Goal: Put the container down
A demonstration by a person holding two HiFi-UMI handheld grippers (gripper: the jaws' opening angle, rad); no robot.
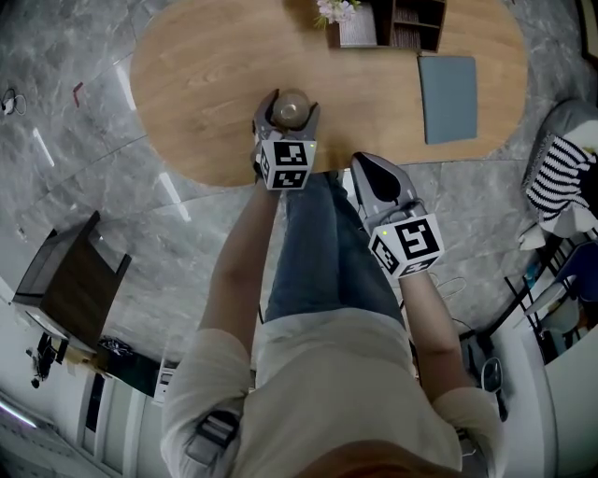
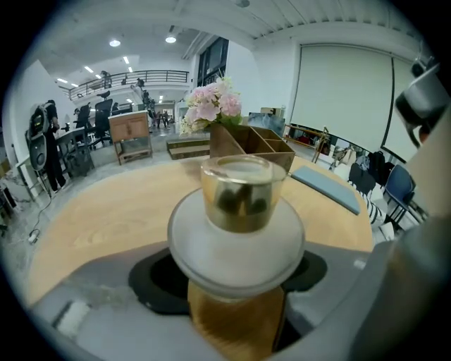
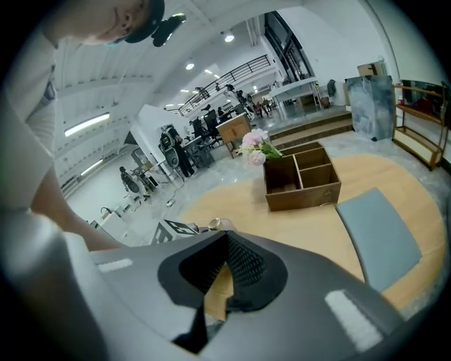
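The container is grasped by the left hand-held gripper. Its jaws are set wide and bear on the two sides of the container below the broad white collar, so the glass top is kept upright and clear of the pads. The container is positioned over the counter, just inside the edge nearest the person (whether its base already touches the wood cannot be determined). This edge placement is judged to suit a short, straight lowering.

The right hand-held gripper is clenched with nothing between its jaws. It is held off the counter, just beyond that same near edge, presumably to leave the set-down area free. The wooden box, the flowers and the grey pad lie toward the far edge, well apart from the container.
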